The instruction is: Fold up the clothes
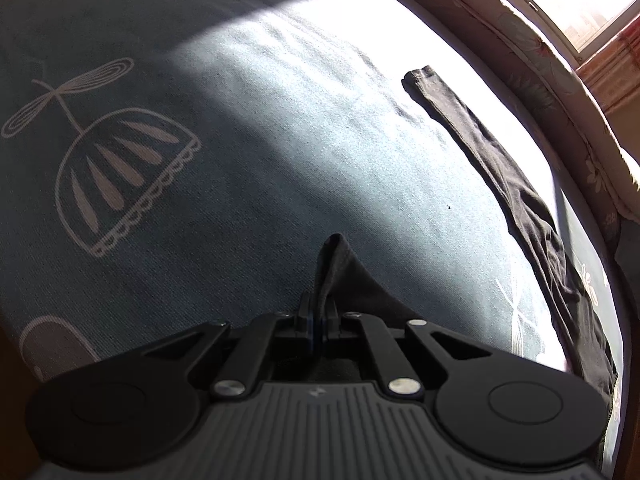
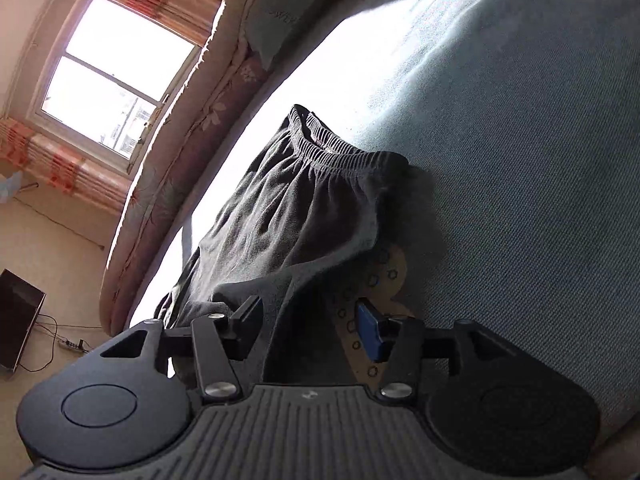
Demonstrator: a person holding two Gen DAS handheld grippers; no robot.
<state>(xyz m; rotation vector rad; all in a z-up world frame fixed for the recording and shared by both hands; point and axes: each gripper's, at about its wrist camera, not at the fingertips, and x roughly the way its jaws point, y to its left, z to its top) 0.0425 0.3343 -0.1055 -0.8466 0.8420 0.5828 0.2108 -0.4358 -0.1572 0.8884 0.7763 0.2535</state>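
Observation:
Dark grey trousers (image 2: 296, 216) lie on a teal patterned bedsheet (image 2: 520, 160), their elastic waistband (image 2: 340, 152) at the far end. My right gripper (image 2: 310, 312) is open above the near part of the cloth. A fold of the fabric runs between its fingers, and the blue pad (image 2: 370, 332) stands clear of it. In the left wrist view, my left gripper (image 1: 318, 304) is shut on a corner of the dark cloth (image 1: 340, 268), which pokes up past the fingertips. A long trouser leg (image 1: 492, 152) stretches along the sunlit right side of the bedsheet (image 1: 200, 220).
The floral mattress edge (image 2: 192, 140) borders the bed beside the trousers. A pillow (image 2: 288, 0) lies at the far end. Beyond the edge are a bright window (image 2: 108, 72) with red-striped curtains and, on the floor, a dark box (image 2: 16, 320) and cables.

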